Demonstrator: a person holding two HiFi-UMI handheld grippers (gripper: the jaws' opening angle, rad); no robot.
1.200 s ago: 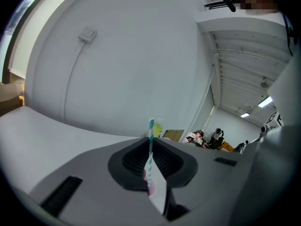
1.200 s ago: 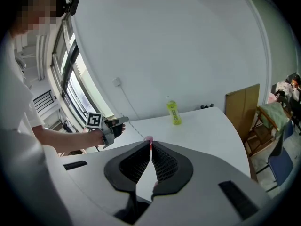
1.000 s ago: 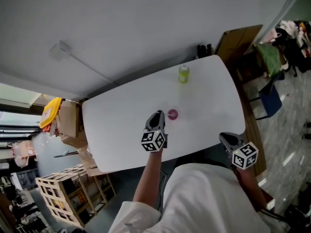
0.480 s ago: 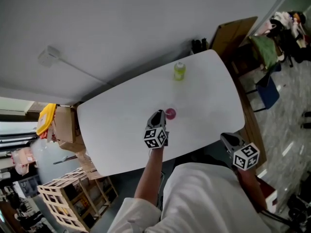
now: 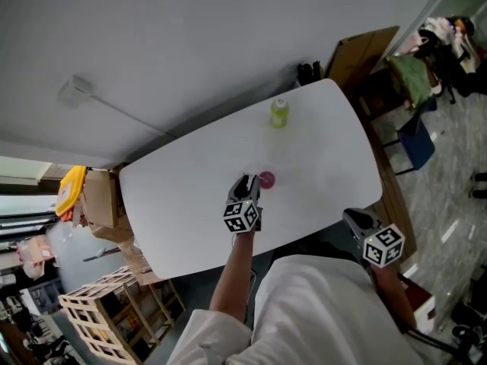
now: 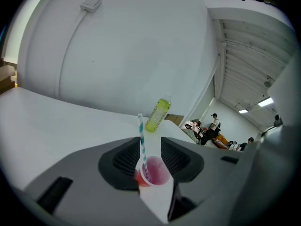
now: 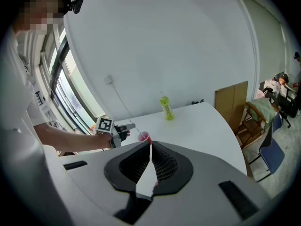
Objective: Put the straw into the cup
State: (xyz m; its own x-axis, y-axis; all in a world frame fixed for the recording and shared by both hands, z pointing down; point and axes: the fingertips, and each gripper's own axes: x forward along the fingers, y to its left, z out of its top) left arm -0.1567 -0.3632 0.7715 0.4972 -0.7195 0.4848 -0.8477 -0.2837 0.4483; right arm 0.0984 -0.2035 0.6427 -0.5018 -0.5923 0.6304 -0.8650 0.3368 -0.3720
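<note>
Left tongs [image 5: 246, 181]: jaws wide, just been opening. The teal-and-white striped paper straw [image 6: 141, 140] rises between the pads but neither pad presses on it.

The straw stands in the small pink translucent plastic cup [image 6: 154, 172], its lower end inside, leaning on the rim on the cup's left side. The cup is upright on the white rounded-corner table [image 5: 190, 204], around the middle of its length, somewhat nearer my edge than the far one, just past my left jaw tips.

Right tongs [image 5: 356, 217]: jaws drawn together, nothing in them. They hang at the table's near right corner, well apart from the cup.

A yellow-green plastic bottle [image 5: 279, 113] stands upright by the far edge, toward the far right corner.
</note>
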